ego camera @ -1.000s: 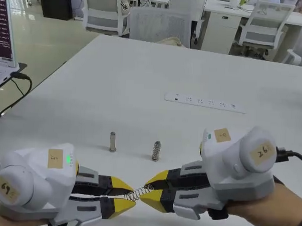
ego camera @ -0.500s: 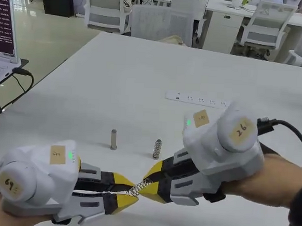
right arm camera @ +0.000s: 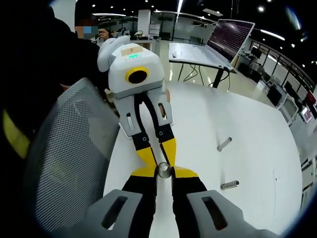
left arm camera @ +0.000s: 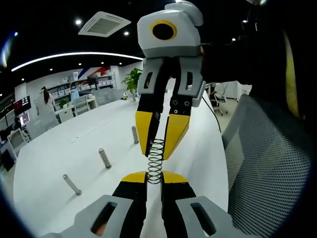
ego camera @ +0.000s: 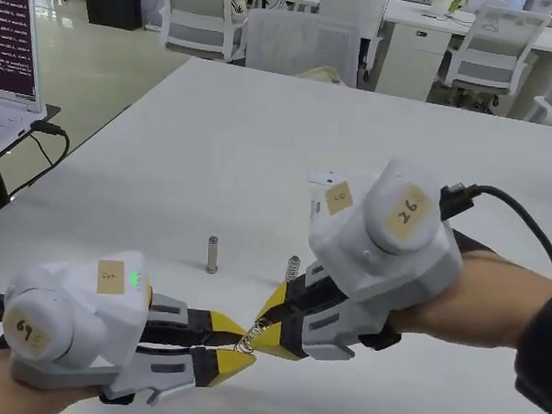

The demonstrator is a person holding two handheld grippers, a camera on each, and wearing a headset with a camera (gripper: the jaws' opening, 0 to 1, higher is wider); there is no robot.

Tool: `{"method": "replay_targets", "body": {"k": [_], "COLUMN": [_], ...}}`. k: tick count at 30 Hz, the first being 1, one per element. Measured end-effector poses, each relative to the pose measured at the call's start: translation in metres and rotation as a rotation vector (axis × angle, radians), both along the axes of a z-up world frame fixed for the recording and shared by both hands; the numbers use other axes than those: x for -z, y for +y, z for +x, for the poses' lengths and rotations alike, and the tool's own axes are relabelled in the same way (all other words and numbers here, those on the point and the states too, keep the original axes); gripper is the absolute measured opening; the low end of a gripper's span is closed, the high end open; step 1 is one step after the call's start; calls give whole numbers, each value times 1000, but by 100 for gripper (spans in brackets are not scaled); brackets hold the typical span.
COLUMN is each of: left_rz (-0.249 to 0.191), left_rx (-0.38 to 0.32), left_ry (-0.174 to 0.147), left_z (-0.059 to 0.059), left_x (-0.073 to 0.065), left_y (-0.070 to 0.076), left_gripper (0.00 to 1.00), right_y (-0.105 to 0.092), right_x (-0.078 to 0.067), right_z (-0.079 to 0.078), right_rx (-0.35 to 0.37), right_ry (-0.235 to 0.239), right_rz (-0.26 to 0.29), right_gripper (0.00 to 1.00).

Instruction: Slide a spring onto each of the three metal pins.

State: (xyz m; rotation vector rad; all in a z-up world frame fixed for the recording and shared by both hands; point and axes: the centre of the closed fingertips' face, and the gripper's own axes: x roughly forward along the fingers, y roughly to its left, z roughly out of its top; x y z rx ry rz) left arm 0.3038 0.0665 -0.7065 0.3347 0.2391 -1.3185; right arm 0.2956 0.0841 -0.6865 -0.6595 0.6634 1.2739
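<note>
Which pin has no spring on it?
The smooth bare pin, leftmost in the head view. The middle pin and far pin each wear a coiled spring. The third spring is pinched between left gripper and right gripper.

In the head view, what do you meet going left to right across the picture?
Laptop → left gripper → spring, held between both sets of jaws → right gripper.

Pin with spring (ego camera: 293,265) half hidden behind right gripper (ego camera: 260,330), power strip (ego camera: 319,176) seemingly mostly covered
</note>
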Motion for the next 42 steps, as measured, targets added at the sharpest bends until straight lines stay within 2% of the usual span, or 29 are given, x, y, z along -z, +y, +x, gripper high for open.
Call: {"method": "replay_targets", "body": {"k": [32, 42], "left_rz": [-26, -34], "left_rx": [-29, -53], "left_ry": [29, 47], "left_z": [6, 9], "left_x": [2, 2], "left_y": [-2, 3], "left_gripper": [3, 4], "right_y": [12, 11], "right_x": [1, 1], "right_z": [6, 10], "right_rx": [-38, -41], "right_ry": [11, 15], "right_rz": [-43, -53], "right_gripper": [8, 8]}}
